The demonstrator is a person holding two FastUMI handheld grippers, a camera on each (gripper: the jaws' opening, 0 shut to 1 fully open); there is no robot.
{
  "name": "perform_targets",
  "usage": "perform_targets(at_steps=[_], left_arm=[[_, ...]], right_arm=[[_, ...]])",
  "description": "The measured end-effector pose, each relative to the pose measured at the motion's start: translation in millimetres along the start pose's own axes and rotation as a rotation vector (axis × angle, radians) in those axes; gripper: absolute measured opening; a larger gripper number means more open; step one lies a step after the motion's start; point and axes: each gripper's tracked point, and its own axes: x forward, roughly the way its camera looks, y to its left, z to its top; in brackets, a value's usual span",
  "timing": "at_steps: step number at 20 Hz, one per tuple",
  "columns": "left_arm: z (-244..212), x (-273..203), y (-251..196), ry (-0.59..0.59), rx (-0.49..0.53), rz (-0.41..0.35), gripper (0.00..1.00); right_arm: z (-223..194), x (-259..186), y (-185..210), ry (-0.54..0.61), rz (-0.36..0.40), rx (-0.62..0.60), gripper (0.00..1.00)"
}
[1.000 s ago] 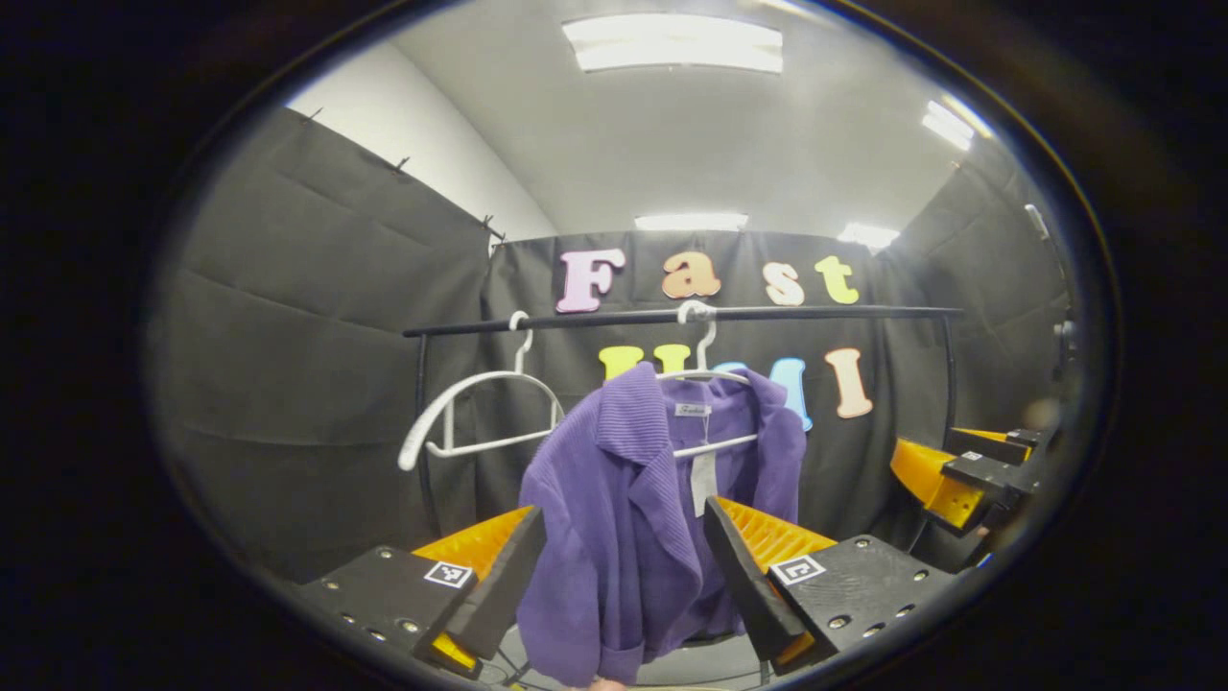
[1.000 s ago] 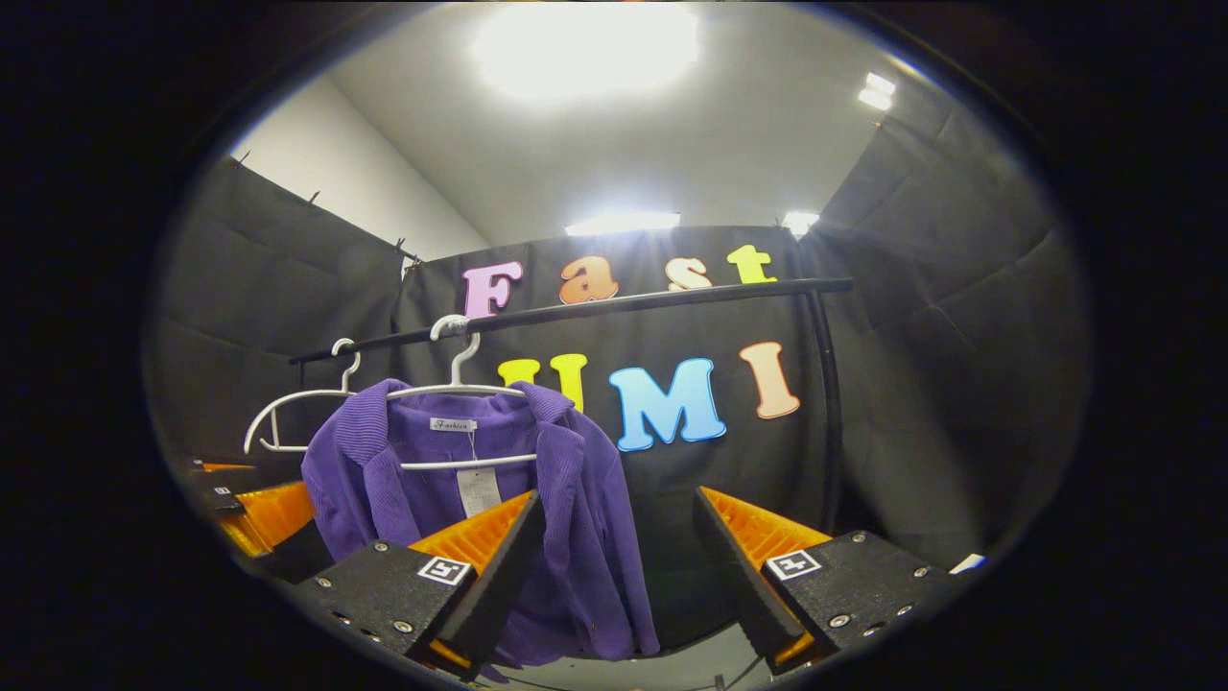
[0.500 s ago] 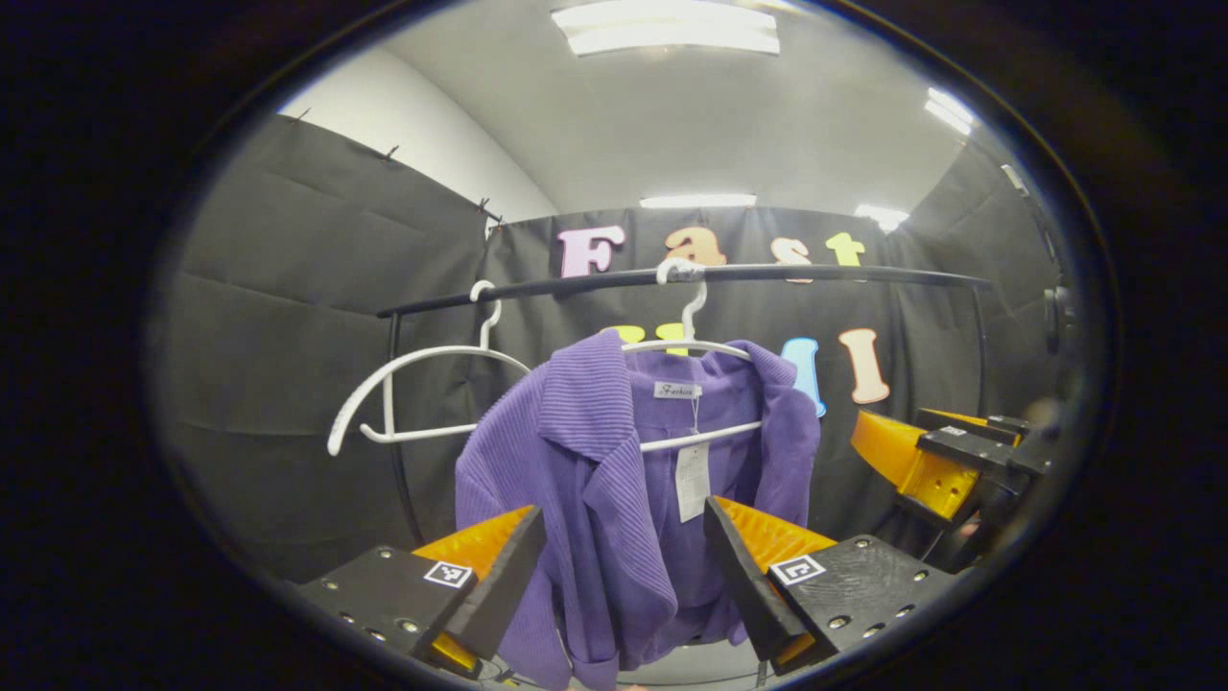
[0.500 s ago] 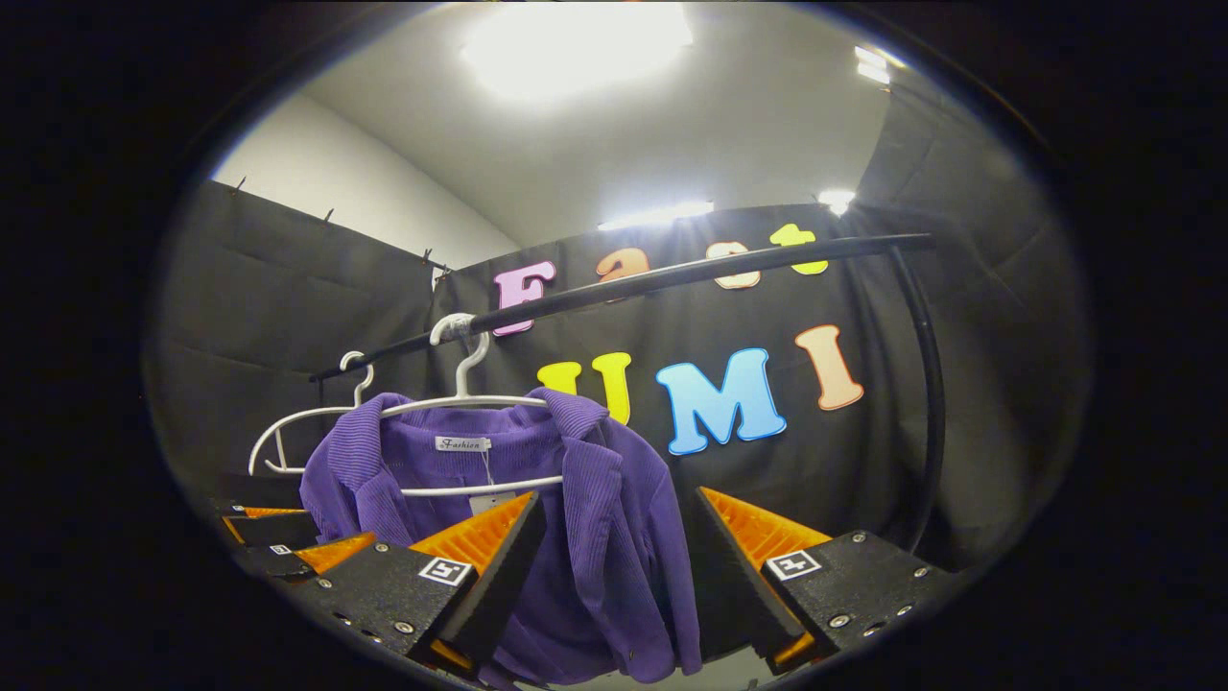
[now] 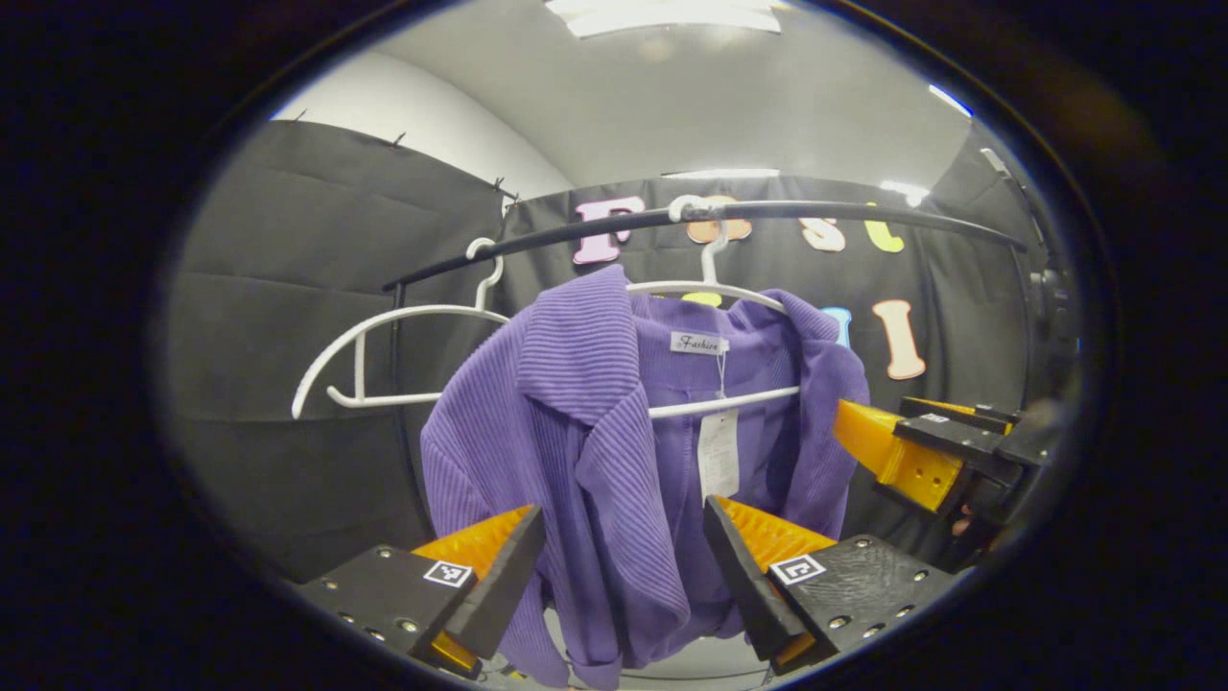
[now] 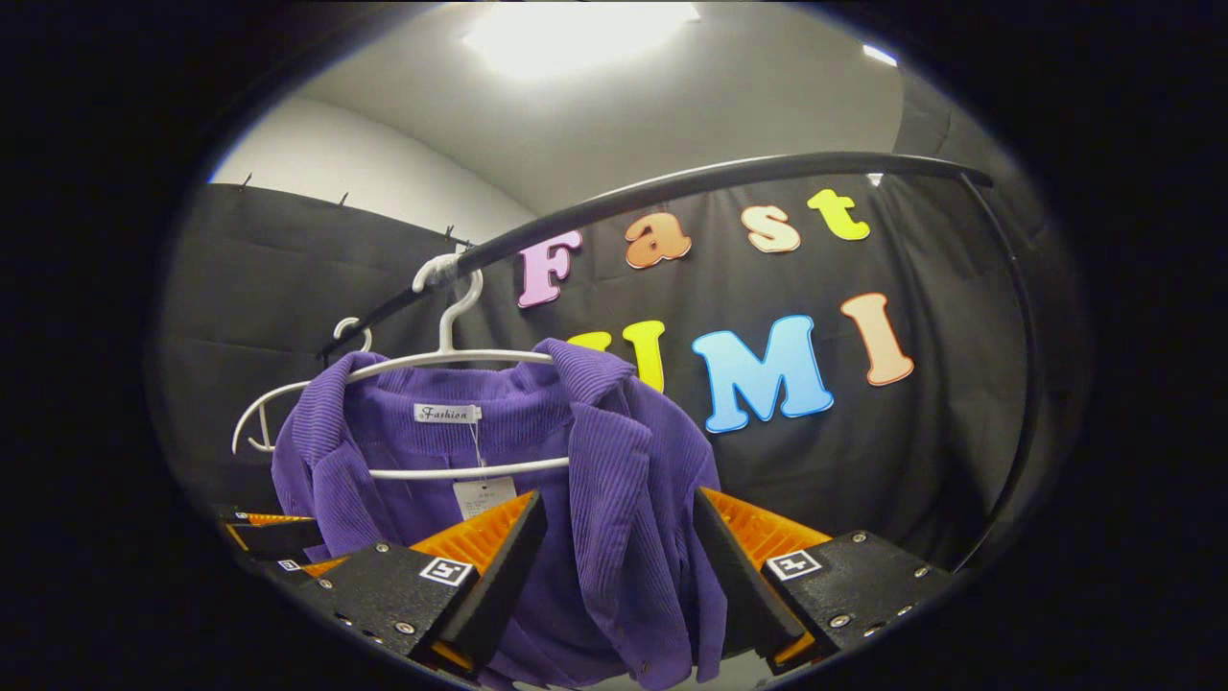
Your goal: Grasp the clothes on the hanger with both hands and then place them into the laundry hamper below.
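Note:
A purple ribbed jacket (image 5: 595, 432) hangs on a white hanger (image 5: 715, 288) from a black rail (image 5: 825, 213). In the left gripper view my left gripper (image 5: 624, 566) is open, and the jacket's left front panel hangs between its fingers. In the right gripper view the jacket (image 6: 614, 480) and its hanger (image 6: 451, 355) appear again. My right gripper (image 6: 614, 566) is open there, with the jacket's right front edge between its fingers. The right gripper (image 5: 921, 451) also shows at the right of the left gripper view, beside the jacket's far shoulder. The left gripper (image 6: 269, 537) sits low at the left of the right gripper view.
An empty white hanger (image 5: 384, 355) hangs on the rail to the left of the jacket, also seen as the empty hanger (image 6: 259, 422) in the right gripper view. The rail's black upright (image 6: 1022, 384) bends down at the right. A paper tag (image 5: 718, 451) dangles inside the collar.
Both grippers have moved closer to the jacket, which now looks larger and hangs between each pair of open fingers. The rail has risen in both views.

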Motion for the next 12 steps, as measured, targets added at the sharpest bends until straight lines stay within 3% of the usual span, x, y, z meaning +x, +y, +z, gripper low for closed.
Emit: perform_targets(at_steps=[7, 11, 12], left_arm=[[-8.2, 16.9, 10.6, 0.003, 0.008, 0.07, 1.0], [-13.6, 25.2, 18.3, 0.003, 0.019, 0.107, 1.0], [-14.7, 25.1, 18.2, 0.007, 0.017, 0.106, 0.81]], right_arm=[[-37.6, 29.8, 3.5, 0.08, 0.007, -0.041, 0.92], [-51.3, 43.2, 1.7, 0.114, -0.011, -0.042, 0.84], [-56.1, 45.2, 2.0, 0.126, -0.01, -0.04, 0.78]])
